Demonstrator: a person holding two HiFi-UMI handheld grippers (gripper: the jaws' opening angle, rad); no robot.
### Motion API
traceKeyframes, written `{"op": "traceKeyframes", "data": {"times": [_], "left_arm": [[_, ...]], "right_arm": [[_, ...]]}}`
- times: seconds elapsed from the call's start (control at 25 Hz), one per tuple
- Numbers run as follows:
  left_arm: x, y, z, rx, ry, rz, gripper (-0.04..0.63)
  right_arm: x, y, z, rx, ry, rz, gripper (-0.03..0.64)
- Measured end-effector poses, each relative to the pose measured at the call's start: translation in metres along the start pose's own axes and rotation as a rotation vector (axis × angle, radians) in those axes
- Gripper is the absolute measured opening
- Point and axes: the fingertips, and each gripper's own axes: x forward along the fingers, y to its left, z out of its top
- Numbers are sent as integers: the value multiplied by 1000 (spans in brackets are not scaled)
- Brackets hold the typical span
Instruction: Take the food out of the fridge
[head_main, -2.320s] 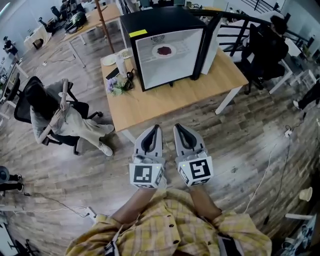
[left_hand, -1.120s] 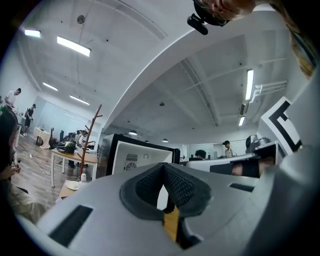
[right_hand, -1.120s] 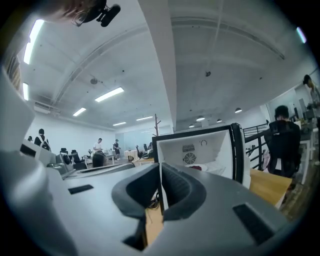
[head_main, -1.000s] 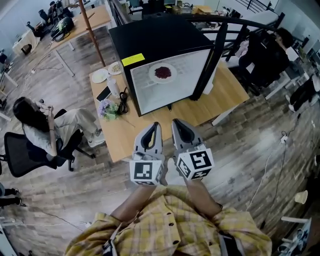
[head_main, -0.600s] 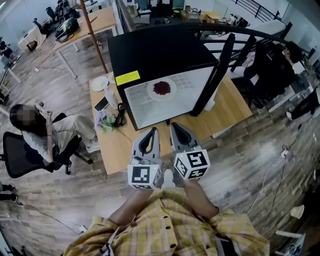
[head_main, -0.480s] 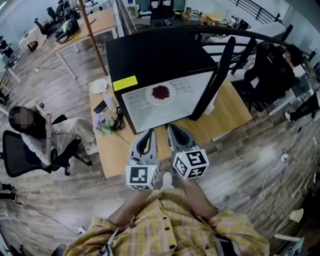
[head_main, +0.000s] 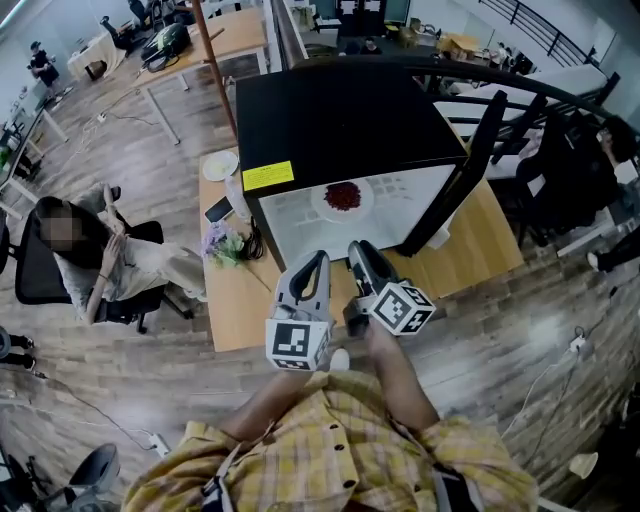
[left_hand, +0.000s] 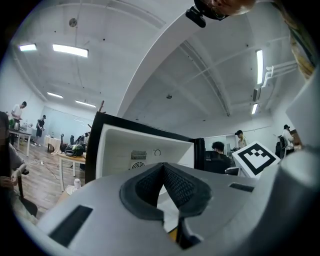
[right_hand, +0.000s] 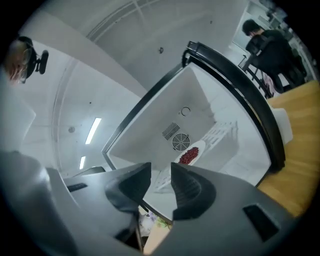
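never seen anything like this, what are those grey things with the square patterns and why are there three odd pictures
There is no robot here. A person in a yellow checked shirt holds a pair of tongs in each hand, and the patterned cubes are part of those tongs.

The head view comes from a camera on the person's head, looking down. It shows the left tongs and the right tongs pointing at a black fridge with its door open. The fridge stands on a wooden table, and inside it is a plate of red food. Flowers and a phone lie beside the fridge.

The other two pictures come from a camera riding on each pair of tongs, looking along its jaws. The left jaws are shut on nothing. The right jaws are opening, with nothing between them.
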Motion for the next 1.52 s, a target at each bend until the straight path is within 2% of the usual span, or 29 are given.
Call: {"op": "traceKeyframes", "data": {"times": [0.16,0.28,0.36,0.56,0.68,0.84,1.04,1.16,1.52], "left_arm": [[7,2,-5,2,13,13,7],[13,1,-7,4,20,20,8],[16,1,-8,10,25,24,8],[17,8,-16,19,59,40,6],[18,16,-20,-2,73,57,8],[19,21,-20,2,76,66,8],[19,27,-21,-4,76,77,6],[20,28,-20,-6,72,81,7],[22,20,-24,-4,79,68,8]], "right_arm": [[10,-23,-4,181,-12,10,141],[20,-40,-8,477,-46,57,141],[27,-53,-14,610,-59,60,141],[52,-75,-18,747,-82,48,144],[66,-79,-26,817,-58,22,144],[75,-84,-32,863,-54,-7,125],[82,-83,-31,828,-49,-32,74],[83,-85,-31,828,-49,-47,72],[80,-87,-32,806,-47,-49,11]]}}
